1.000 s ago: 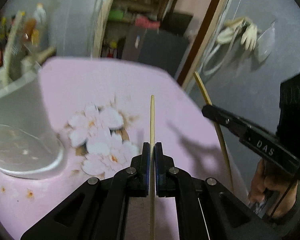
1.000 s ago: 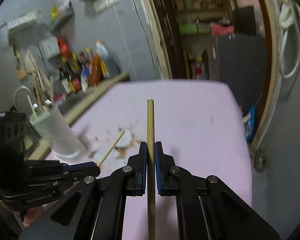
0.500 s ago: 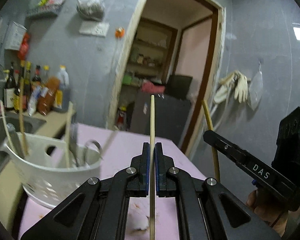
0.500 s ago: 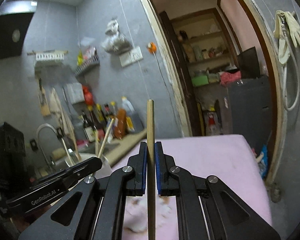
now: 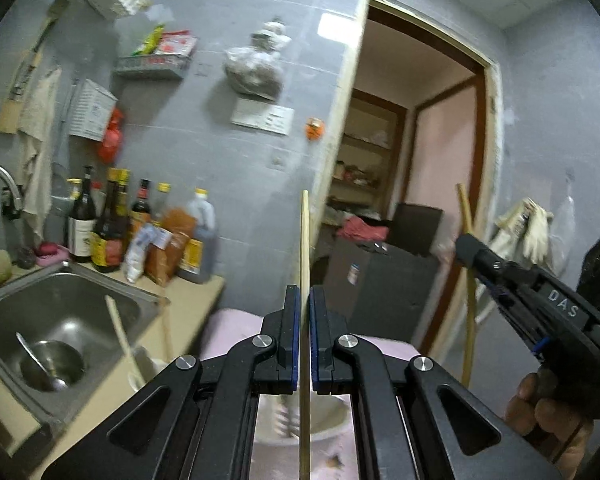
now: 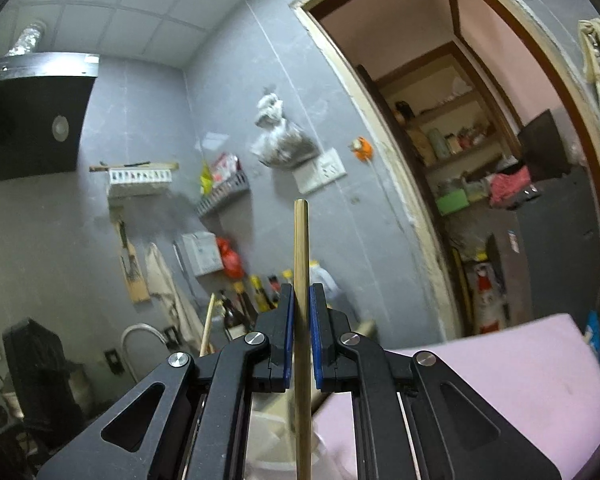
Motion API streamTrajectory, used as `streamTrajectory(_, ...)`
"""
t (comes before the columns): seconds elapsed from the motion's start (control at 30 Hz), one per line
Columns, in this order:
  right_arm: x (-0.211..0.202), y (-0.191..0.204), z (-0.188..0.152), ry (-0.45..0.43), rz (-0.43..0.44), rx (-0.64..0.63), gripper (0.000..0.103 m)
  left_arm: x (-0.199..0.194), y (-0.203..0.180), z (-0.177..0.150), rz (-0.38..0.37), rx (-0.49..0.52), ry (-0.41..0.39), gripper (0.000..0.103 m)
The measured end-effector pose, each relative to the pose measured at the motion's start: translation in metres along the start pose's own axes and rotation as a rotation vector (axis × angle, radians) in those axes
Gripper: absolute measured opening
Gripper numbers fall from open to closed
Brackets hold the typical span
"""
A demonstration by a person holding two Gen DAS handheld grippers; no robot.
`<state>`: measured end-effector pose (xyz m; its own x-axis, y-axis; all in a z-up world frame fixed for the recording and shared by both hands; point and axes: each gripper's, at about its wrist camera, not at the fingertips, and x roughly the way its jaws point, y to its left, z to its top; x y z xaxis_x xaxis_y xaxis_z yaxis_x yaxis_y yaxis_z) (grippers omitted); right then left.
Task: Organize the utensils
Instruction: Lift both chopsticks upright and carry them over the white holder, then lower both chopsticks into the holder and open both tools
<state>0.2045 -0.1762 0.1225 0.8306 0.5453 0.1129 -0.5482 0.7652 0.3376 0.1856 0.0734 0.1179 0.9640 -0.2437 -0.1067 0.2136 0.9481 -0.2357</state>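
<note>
Left gripper [image 5: 304, 334] clamped on a thin pale chopstick [image 5: 305, 248], stick upright between the jaws, tip up, lower end running down toward the white utensil holder [image 5: 332, 420] just below. Right gripper [image 6: 299, 338] likewise closed on a thicker, darker chopstick [image 6: 301, 248], also vertical; a white rim shows blurred under it, probably the same holder — can't say for sure. Both tools sit near each other above the pink table [image 6: 520, 364]; sink [image 5: 56, 320] and sauce bottles [image 5: 112, 228] off to the left. Step in hand looks like dropping the sticks into the holder. To do it well: keep each stick vertical, bring the lower end inside the rim before loosening the jaws, one side at a time so the tools don't bump. Risk — release too high and the stick bounces off the rim or off utensils already standing inside.
</note>
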Motion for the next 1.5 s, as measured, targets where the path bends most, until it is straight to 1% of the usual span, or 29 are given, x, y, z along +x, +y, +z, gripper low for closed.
streamTrajectory(0.17,0.023,0.015,-0.004,-0.08,0.003,-0.009,0.006,0.011,0.043,0.011,0.065,-0.061,-0.052,0.002)
streamTrajectory(0.27,0.031,0.021,-0.009,-0.139,-0.022,-0.023,0.006,0.019,0.069,0.014,0.096,-0.123,-0.063,0.002)
streamTrajectory(0.37,0.038,0.025,-0.017,-0.184,-0.061,-0.035,0.006,0.029,0.089,0.012,0.107,-0.184,-0.074,0.002)
streamTrajectory(0.57,0.053,0.027,-0.03,-0.209,-0.155,-0.058,0.006,0.039,0.097,0.01,0.141,-0.196,-0.121,0.002)
streamTrajectory(0.83,0.061,0.029,-0.048,-0.206,-0.216,-0.118,0.006,0.038,0.083,-0.016,0.227,-0.143,-0.182,0.002)
streamTrajectory(1.03,0.065,0.03,-0.061,-0.209,-0.224,-0.147,0.006,0.042,0.073,-0.031,0.246,-0.115,-0.176,0.003)
streamTrajectory(1.3,0.065,0.031,-0.074,-0.139,-0.214,-0.187,0.006,0.043,0.065,-0.049,0.253,-0.076,-0.101,0.003)
streamTrajectory(1.5,0.056,0.03,-0.083,-0.054,-0.194,-0.203,0.006,0.037,0.062,-0.063,0.238,-0.067,-0.043,0.003)
